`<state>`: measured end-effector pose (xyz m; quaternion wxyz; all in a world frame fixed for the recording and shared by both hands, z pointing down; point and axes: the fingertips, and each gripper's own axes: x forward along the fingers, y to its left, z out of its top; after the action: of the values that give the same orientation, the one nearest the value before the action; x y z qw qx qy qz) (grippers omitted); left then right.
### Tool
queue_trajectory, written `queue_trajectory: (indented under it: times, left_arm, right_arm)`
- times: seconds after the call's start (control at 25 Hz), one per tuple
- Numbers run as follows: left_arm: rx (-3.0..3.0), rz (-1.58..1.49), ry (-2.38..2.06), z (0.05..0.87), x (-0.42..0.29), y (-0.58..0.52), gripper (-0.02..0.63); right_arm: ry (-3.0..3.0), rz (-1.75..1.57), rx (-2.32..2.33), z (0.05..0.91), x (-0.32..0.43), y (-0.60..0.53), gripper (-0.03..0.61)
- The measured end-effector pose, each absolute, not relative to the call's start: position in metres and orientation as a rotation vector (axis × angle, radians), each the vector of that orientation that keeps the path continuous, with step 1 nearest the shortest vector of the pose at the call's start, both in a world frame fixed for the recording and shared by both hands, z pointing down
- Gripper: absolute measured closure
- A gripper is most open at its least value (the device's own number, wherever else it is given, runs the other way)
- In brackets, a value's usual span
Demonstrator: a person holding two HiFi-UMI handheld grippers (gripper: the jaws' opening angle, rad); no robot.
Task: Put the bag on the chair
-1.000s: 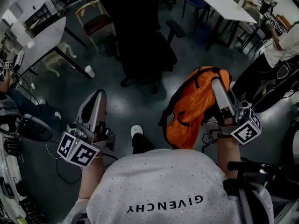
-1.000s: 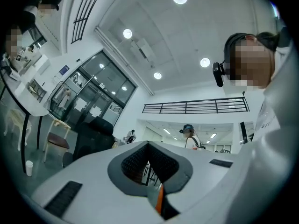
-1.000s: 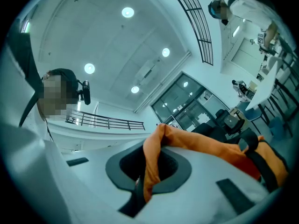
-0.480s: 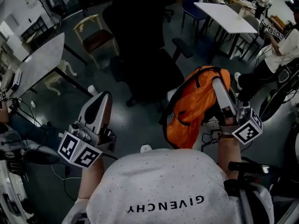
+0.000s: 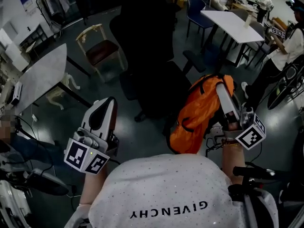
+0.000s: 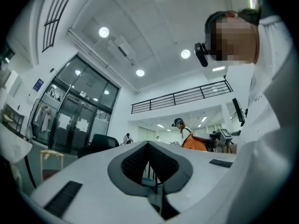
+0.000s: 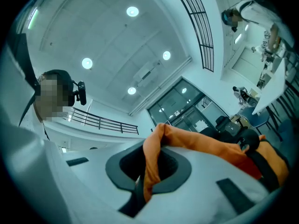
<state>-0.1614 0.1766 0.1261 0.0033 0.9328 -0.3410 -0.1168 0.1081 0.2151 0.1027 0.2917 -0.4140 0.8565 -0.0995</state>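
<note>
An orange bag (image 5: pixel 197 110) with black straps hangs in the air from my right gripper (image 5: pixel 220 84), which is shut on a fold of its orange fabric (image 7: pixel 150 164). The bag's body (image 7: pixel 243 150) trails off to the right in the right gripper view. A black office chair (image 5: pixel 152 65) stands straight ahead, just beyond the bag and to its left. My left gripper (image 5: pixel 107 103) is held at the left, shut with nothing between its pads (image 6: pixel 149 148). The bag (image 6: pixel 194 143) shows small and far off in the left gripper view.
A wooden chair with a dark red seat (image 5: pixel 100 49) stands left of the black chair. A grey table (image 5: pixel 40 72) is at the far left, a white table (image 5: pixel 232 20) and a blue chair (image 5: pixel 197 6) at the back right. A person (image 5: pixel 285 46) stands at the right edge.
The view has moved forward: the black chair and the tables now lie lower and nearer in the head view. Both grippers keep their places, and the bag stays in the right one.
</note>
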Motion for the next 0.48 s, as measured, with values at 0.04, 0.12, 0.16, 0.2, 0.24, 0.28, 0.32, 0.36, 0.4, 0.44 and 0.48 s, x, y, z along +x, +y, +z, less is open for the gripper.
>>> queue_trajectory:
  times: [0.04, 0.12, 0.16, 0.2, 0.24, 0.28, 0.32, 0.36, 0.4, 0.44, 0.48]
  left_arm:
    - [2.946, -0.354, -1.067, 0.134, -0.166, 0.174, 0.615]
    - [2.975, -0.377, -1.010, 0.142, -0.165, 0.174, 0.614]
    - [2.979, -0.401, -0.970, 0.143, -0.160, 0.175, 0.614]
    - [2.976, -0.423, -0.936, 0.144, -0.155, 0.176, 0.614]
    - [2.967, -0.437, -0.914, 0.145, -0.150, 0.176, 0.615]
    - [2.956, -0.440, -0.902, 0.148, -0.145, 0.176, 0.614]
    - [2.946, -0.433, -0.893, 0.151, -0.139, 0.175, 0.614]
    - [2.938, -0.417, -0.891, 0.155, -0.134, 0.174, 0.614]
    - [2.930, -0.389, -0.905, 0.159, -0.129, 0.173, 0.614]
    - [2.927, -0.342, -0.945, 0.165, -0.126, 0.172, 0.614]
    - [2.930, -0.273, -1.006, 0.172, -0.125, 0.169, 0.614]
  right_arm:
    - [2.278, -0.264, -1.109, 0.110, 0.102, 0.212, 0.571]
    - [2.271, -0.279, -1.121, 0.122, 0.098, 0.208, 0.571]
    - [2.271, -0.295, -1.128, 0.126, 0.099, 0.207, 0.571]
    - [2.273, -0.315, -1.135, 0.130, 0.100, 0.206, 0.572]
    - [2.277, -0.334, -1.142, 0.134, 0.102, 0.205, 0.571]
    - [2.282, -0.351, -1.147, 0.137, 0.104, 0.204, 0.571]
    - [2.286, -0.363, -1.148, 0.140, 0.106, 0.204, 0.571]
    - [2.292, -0.369, -1.146, 0.142, 0.107, 0.203, 0.571]
    - [2.299, -0.371, -1.142, 0.143, 0.107, 0.203, 0.571]
    - [2.309, -0.371, -1.138, 0.145, 0.106, 0.202, 0.571]
    - [2.318, -0.371, -1.133, 0.146, 0.104, 0.200, 0.571]
